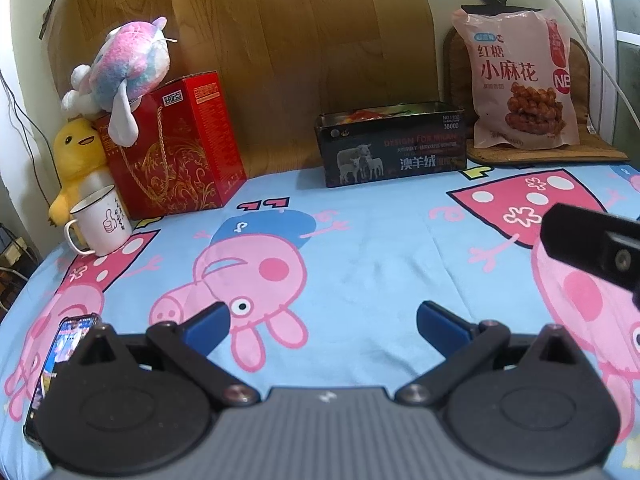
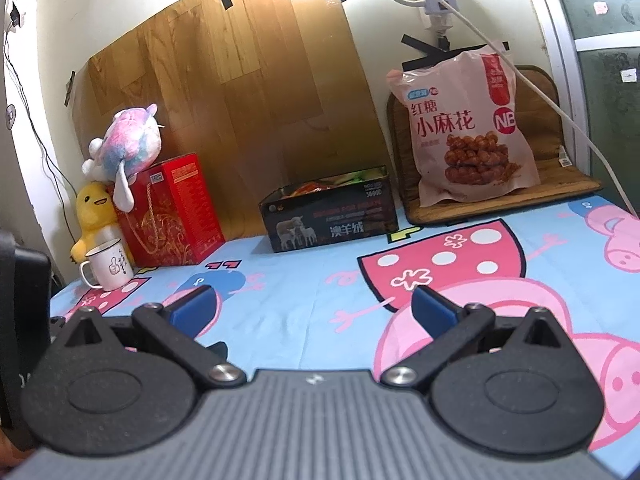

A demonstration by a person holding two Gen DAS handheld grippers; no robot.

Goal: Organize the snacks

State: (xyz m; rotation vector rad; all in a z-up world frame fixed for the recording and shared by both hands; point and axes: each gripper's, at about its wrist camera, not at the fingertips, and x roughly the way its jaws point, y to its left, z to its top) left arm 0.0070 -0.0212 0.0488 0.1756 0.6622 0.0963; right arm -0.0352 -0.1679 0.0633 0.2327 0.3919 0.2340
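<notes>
1. My left gripper (image 1: pixel 323 320) hovers over the light-blue cartoon-pig bedsheet (image 1: pixel 380 248) with its blue-padded fingers (image 1: pixel 208 326) spread wide and nothing between them

2. My right gripper (image 2: pixel 314 306) is likewise spread wide and empty above the same sheet (image 2: pixel 312 300); its black body shows at the right edge of my left wrist view (image 1: pixel 596 246)

3. Straight ahead of the left gripper, well apart from it, the open black rectangular tin printed with sheep (image 1: pixel 390 148) sits at the far edge of the sheet; colourful snack packets (image 1: pixel 370 114) show inside it, though I cannot tell them apart

4. From the right gripper that tin (image 2: pixel 330 220) lies ahead and slightly left, its packets (image 2: pixel 320 186) visible over the rim

5. Ahead to the right of both grippers, the large pale-pink plastic bag of brown twisted dough snacks (image 1: pixel 520 80) stands upright on a brown woven mat (image 1: pixel 560 152), leaning back toward the wall, just beside the tin's right end

6. Ahead to the left stands a red and gold cardboard gift box with a rope handle (image 1: pixel 180 148), a pink and blue plush toy (image 1: pixel 124 72) on top and a yellow plush duck (image 1: pixel 78 160) against its left side

7. A white enamel mug with a thumbs-up drawing (image 1: pixel 102 222) stands in front of the duck

8. A smartphone with a lit screen (image 1: pixel 60 356) lies on the sheet just left of the left gripper
</notes>
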